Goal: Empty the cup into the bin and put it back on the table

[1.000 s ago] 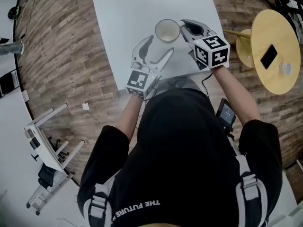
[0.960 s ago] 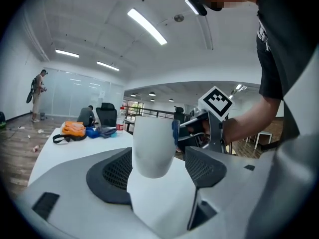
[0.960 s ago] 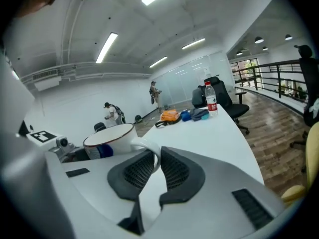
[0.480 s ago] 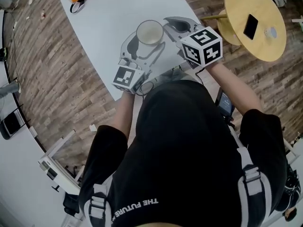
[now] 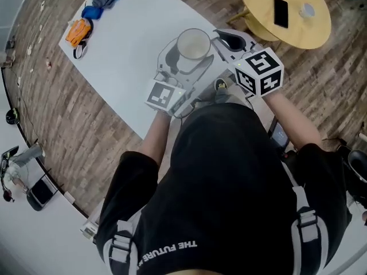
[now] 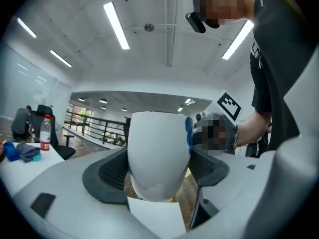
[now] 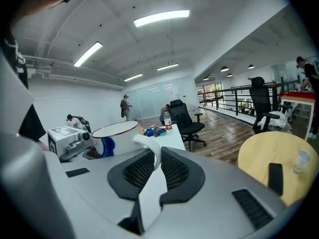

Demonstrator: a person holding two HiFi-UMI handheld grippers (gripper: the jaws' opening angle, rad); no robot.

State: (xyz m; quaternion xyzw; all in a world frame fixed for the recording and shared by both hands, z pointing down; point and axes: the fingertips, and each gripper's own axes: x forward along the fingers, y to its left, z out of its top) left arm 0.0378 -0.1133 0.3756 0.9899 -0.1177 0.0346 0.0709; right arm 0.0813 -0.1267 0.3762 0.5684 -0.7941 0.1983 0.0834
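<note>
Lifted cup (image 5: 193,43) sits between left claw's (image 5: 190,52) just-opened jaws.

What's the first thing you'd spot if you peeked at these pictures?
The white cup, over the white table in the middle of the head view, sits between two hand-held grippers. The right hand-held gripper pinches its handle, while the left hand-held gripper has the cup's body between jaws that have just been opening. After that, the round yellow table at upper right, with a dark phone on it.
</note>
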